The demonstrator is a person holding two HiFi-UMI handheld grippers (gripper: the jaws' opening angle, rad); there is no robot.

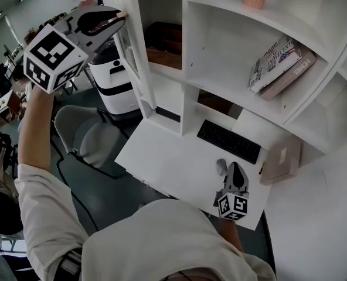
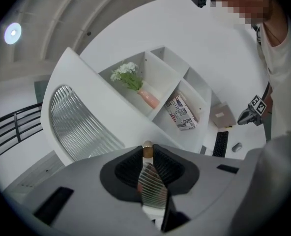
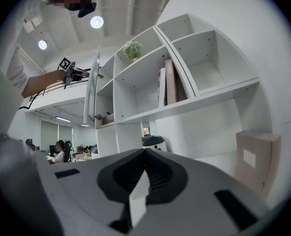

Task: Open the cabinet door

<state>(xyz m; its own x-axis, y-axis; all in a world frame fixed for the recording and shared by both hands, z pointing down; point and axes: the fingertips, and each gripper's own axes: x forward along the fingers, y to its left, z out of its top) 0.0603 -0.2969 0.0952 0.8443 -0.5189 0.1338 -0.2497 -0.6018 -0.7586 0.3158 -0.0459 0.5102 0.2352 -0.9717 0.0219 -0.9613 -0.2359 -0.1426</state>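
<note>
Cabinet door upright, standing partly open; left gripper raised, level, fingers clamped on its knob; right gripper low over desk, fingers closed

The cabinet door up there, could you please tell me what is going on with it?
A person's left gripper is shut on the small gold knob of the cabinet door, which stands swung out from the white shelf unit. The right gripper, jaws together and empty, hangs low over the desk near the mouse.
</note>
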